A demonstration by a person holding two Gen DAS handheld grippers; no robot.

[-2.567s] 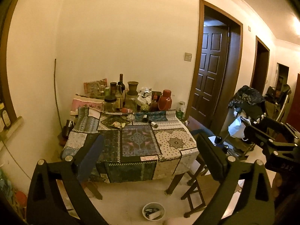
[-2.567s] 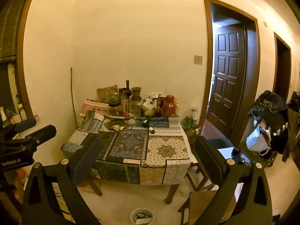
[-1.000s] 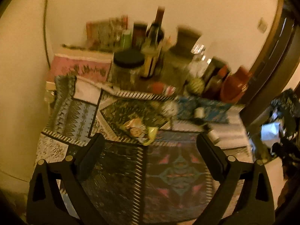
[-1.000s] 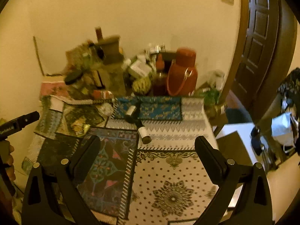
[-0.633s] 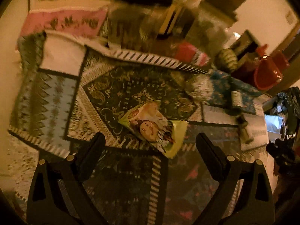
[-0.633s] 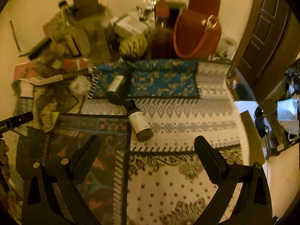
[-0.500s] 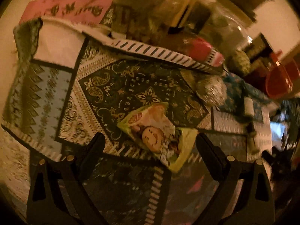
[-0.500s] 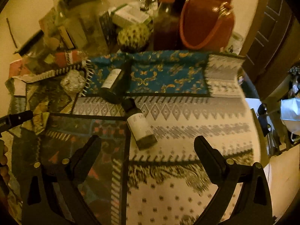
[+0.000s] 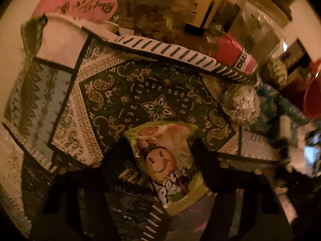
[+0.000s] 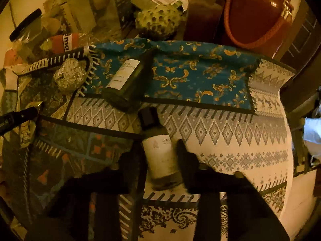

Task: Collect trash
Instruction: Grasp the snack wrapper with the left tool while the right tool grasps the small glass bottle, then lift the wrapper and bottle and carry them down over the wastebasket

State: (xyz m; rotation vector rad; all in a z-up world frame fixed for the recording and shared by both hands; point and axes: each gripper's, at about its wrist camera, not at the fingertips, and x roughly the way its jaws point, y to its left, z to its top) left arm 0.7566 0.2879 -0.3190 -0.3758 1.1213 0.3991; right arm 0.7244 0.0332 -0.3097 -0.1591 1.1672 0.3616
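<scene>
We look steeply down, close over the tabletop [image 9: 158,108], from each hand-held gripper; both views share the foil ball [image 9: 240,104].

Snack packet [image 9: 168,164]: green-yellow foil, cartoon smiling face, white bubble lettering near the lower end; crinkled, flat on the patterned cloth, long axis running from upper left to lower right.

Small bottle [image 10: 160,152]: dark glass, black cap, white label; lying on its side on the cloth, cap pointing away from the camera, base nearest.

Second bottle [image 10: 124,80]: larger, dark green, white label with print; also on its side, base toward the camera, half on the blue-and-gold panel, just beyond the small bottle's cap; contact unclear.

Foil ball [image 10: 69,76]: crumpled, silver, resting on the cloth left of the second bottle, near but apart.
</scene>
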